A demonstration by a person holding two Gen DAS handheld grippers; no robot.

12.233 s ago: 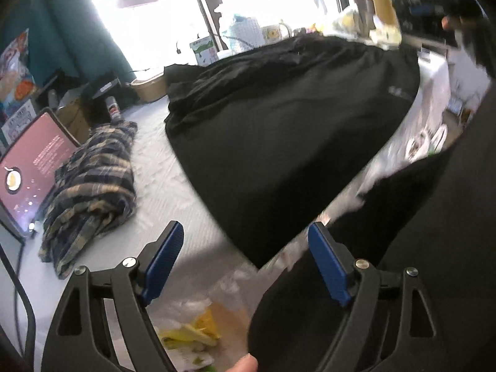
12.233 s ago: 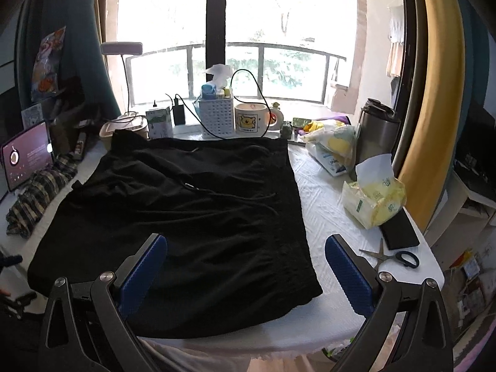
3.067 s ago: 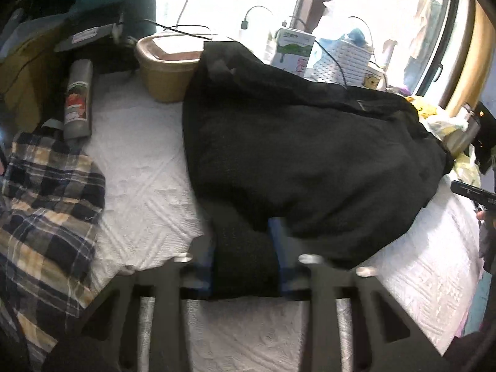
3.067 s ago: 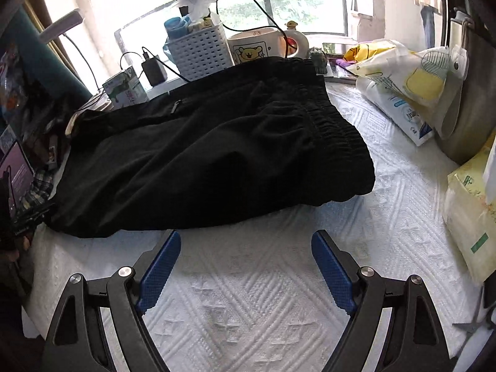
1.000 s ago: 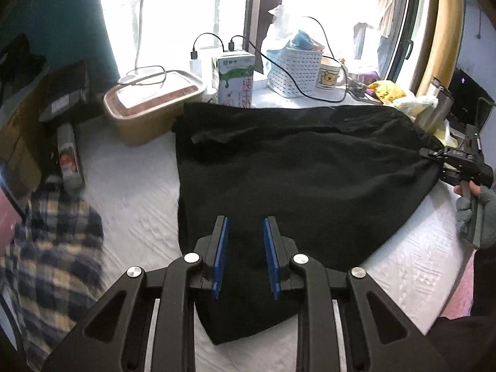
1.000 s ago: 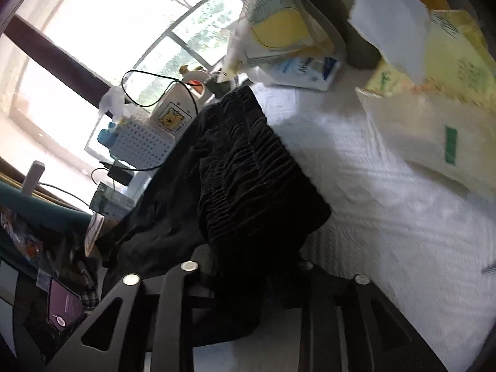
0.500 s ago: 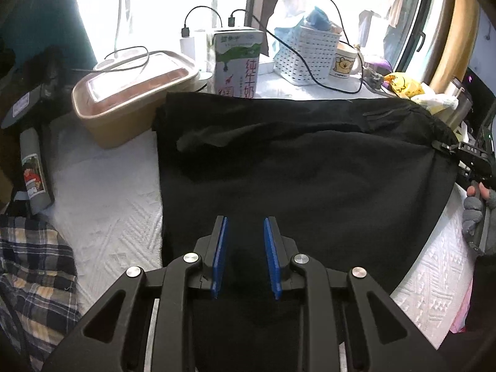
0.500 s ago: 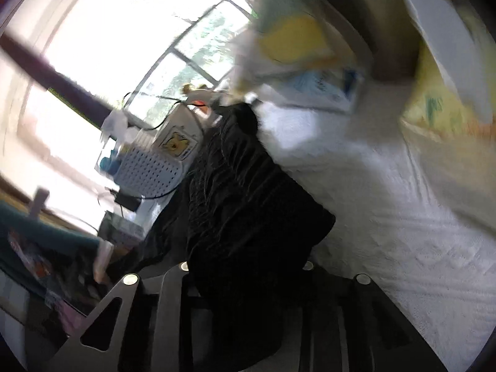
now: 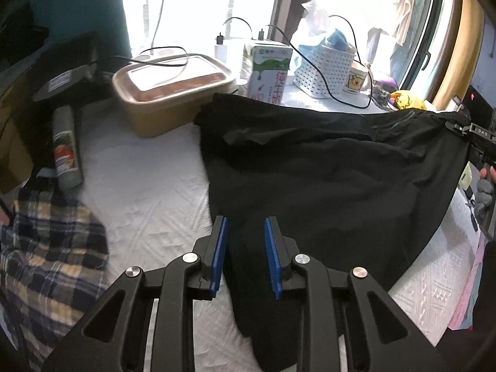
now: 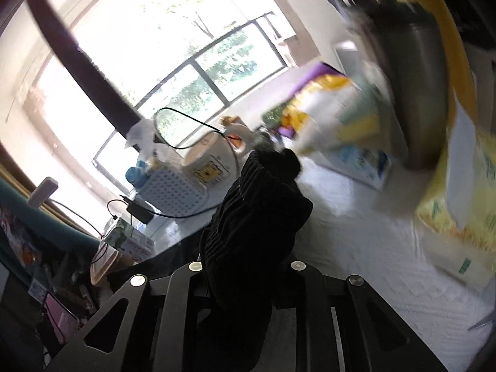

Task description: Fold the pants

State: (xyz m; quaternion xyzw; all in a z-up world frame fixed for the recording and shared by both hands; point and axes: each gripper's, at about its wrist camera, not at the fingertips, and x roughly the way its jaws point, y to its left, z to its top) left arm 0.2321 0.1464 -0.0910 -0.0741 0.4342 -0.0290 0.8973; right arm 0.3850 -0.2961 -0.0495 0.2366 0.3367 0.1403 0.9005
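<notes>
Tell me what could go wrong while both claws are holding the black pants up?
The pants hang near the milk carton and charger cables, so a swing might tip or snag them. The left gripper has only a narrow strip between its jaws; it could slip. The right gripper holds the bunched waistband.

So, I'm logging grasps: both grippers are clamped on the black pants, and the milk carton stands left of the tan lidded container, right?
Not quite. In the left wrist view the milk carton stands right of the tan lidded container. Left gripper and right gripper do clamp the black pants.
</notes>
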